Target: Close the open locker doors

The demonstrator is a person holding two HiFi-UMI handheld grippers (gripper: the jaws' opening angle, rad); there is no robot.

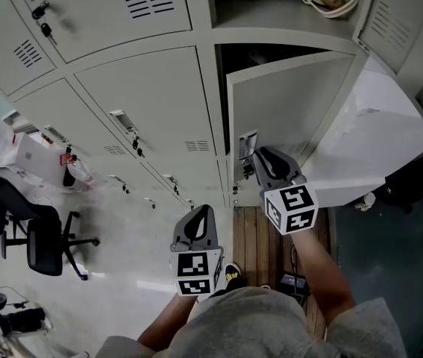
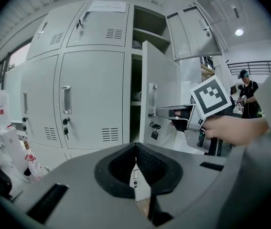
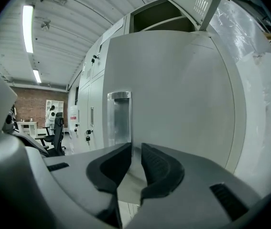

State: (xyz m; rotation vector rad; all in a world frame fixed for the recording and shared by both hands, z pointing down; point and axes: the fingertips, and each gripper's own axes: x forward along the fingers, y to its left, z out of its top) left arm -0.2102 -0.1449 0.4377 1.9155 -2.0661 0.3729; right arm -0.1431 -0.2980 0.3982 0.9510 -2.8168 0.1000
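Ana: Where was the open locker door (image 1: 293,118)?

Ben: It was right in front of the right claw (image 1: 256,157), swung out from the wall of lockers. Its shiny handle (image 3: 119,118) sat just past the claw's tips, a little up and to their left.

Ana: Did the claw hold the handle?

Ben: No. Its two jaws stood a little apart with nothing between them. They only pointed at the flat door. Nobody could tell if the tips touched it.

Ana: And the left claw (image 1: 201,213)?

Ben: It hung lower, to the left of the right claw, well back from the door. Its jaws were pressed together and held nothing.

Ana: Which step was it?

Ben: It looked like the start of shutting this door. The next move likely called for a steady push on the door's face, near the handle side, until it sat flat like the closed doors (image 1: 151,103) left of the claw.

Ana: Was that the only one?

Ben: No. Another door (image 2: 197,27) stood open high above the right claw, so that one was left to do.

Ana: What were the things like?

Ben: The doors were smooth, hard, pale grey metal, flat, with little slots cut in. The handle was a tall, thin silver dip. A small dark lock (image 2: 154,133) hung under it. The jaw pads were black and bumpy, like rubber.
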